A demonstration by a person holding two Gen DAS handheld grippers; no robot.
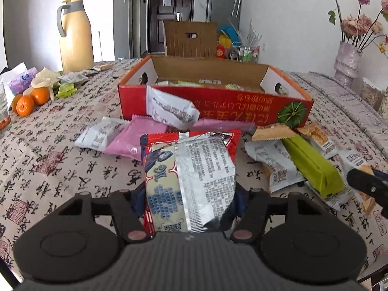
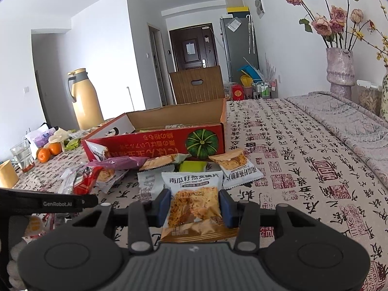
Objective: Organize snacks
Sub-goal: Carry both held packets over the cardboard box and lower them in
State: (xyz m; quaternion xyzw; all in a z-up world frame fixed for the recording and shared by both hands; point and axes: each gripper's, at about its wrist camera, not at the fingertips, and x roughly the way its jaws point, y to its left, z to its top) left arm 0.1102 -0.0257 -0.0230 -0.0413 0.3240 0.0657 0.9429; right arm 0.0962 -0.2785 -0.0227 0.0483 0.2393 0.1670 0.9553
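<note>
We had the left claw (image 1: 190,194) clamped on a red-edged snack packet (image 1: 191,177), its printed back up, lifted above the counter (image 1: 48,160). The right claw (image 2: 194,208) gripped an orange crisp packet (image 2: 194,208) by its 2 sides. More packets lay heaped against the near wall of the red cardboard box (image 1: 215,106), mid-counter.
</note>
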